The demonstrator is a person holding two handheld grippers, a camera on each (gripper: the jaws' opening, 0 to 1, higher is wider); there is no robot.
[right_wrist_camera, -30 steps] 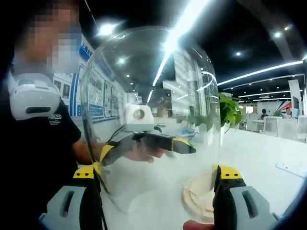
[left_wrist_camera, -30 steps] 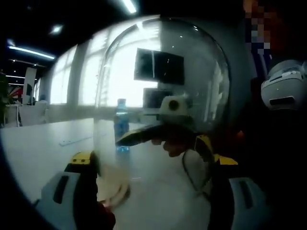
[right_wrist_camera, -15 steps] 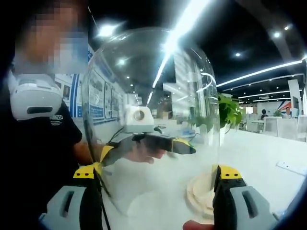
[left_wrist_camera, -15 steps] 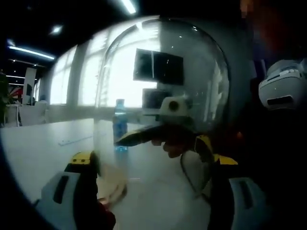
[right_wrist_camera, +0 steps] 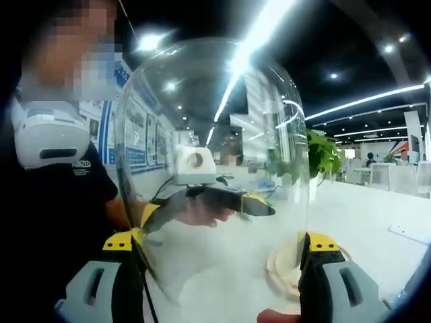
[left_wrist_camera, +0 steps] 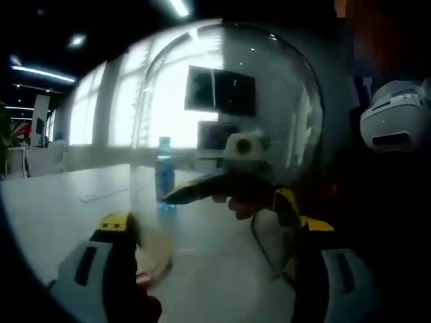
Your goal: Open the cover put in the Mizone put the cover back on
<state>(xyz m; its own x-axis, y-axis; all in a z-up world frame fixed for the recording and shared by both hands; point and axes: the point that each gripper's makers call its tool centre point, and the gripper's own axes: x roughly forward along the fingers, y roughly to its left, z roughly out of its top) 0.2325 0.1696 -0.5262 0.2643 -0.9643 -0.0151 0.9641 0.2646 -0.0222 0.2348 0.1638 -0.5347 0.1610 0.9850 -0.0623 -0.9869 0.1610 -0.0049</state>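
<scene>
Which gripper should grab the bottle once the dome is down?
Probably left: the bottle stands on the table ahead of the left gripper, just beyond the dome. The right gripper holds the dome too.

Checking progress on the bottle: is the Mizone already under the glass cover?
No: the Mizone bottle stands on the table behind the glass cover.

We see the clear glass dome cover (left_wrist_camera: 229, 128) upright above the white counter (left_wrist_camera: 54, 202); beyond it stands the blue Mizone bottle (left_wrist_camera: 163, 176); a round wooden base (right_wrist_camera: 286, 266) lies below.
</scene>
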